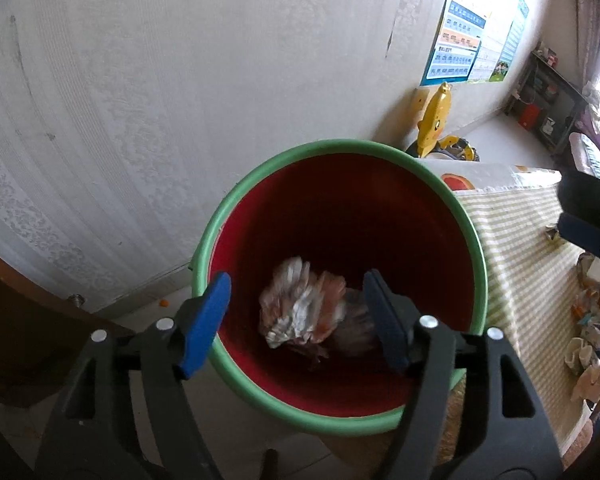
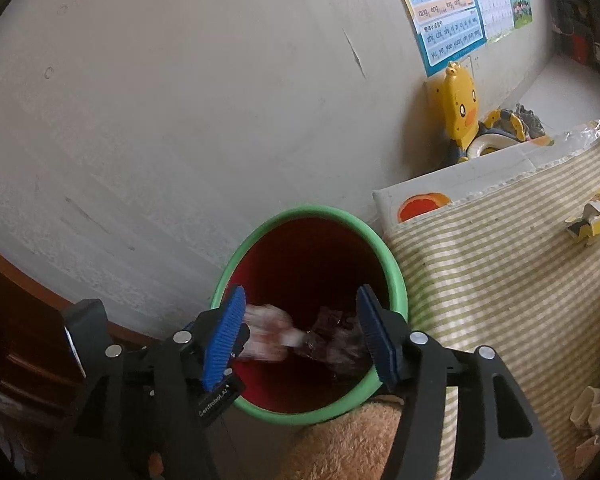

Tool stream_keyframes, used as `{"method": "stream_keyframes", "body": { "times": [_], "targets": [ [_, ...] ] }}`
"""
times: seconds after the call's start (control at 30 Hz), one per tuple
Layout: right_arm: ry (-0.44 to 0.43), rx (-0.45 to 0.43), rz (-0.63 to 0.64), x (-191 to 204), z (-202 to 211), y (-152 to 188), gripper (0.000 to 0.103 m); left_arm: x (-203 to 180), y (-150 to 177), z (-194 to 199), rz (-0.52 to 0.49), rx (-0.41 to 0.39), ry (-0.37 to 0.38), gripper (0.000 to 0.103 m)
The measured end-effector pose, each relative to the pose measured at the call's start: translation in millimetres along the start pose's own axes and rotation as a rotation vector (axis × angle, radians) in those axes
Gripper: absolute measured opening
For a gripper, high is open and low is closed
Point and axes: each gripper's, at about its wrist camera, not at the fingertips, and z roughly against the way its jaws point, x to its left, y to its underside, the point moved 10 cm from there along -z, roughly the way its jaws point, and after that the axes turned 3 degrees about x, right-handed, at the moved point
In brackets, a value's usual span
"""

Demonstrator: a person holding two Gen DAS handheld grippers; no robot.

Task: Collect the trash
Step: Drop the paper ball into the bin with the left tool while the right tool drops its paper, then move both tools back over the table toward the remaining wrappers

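both your left gripper (image 1: pixel 296 320) and right gripper (image 2: pixel 300 334) gape wide, empty, above the bin (image 1: pixel 476 248); crumpled wrapper (image 1: pixel 300 312) between fingers below looks light, soft—pinch its bulk.

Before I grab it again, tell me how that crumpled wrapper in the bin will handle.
The crumpled wrapper looks thin and creased, so it is probably light and crushable. Lying loose in the red bin, it would likely slide rather than roll.

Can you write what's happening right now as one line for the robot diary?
left gripper: open, over bin | right gripper: open, over bin | crumpled wrapper: inside bin | more trash: on striped tablecloth
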Motion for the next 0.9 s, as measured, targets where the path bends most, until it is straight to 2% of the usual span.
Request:
{"method": "stream_keyframes", "body": {
  "times": [0.17,0.27,0.43,0.67,0.9],
  "targets": [
    [0.007,-0.005,-0.017,-9.0,14.0,10.2,0.059,-1.4,4.0,-1.4,0.009,0.015,-0.002,0.07],
    [0.014,-0.007,-0.025,-17.1,24.6,16.1,0.059,-5.4,4.4,4.7,0.007,0.007,-0.003,0.078],
    [0.053,-0.031,-0.029,-39.1,56.9,33.6,0.06,-15.4,1.7,19.2,-0.007,-0.011,0.005,0.079],
    [0.178,-0.095,-0.091,-104.2,121.1,64.3,0.061,-56.0,0.2,47.3,-0.057,-0.04,0.052,0.079],
    [0.334,-0.162,-0.243,-192.8,191.3,105.8,0.061,-130.2,14.3,73.0,-0.135,-0.027,0.187,0.08]
  ]
}}
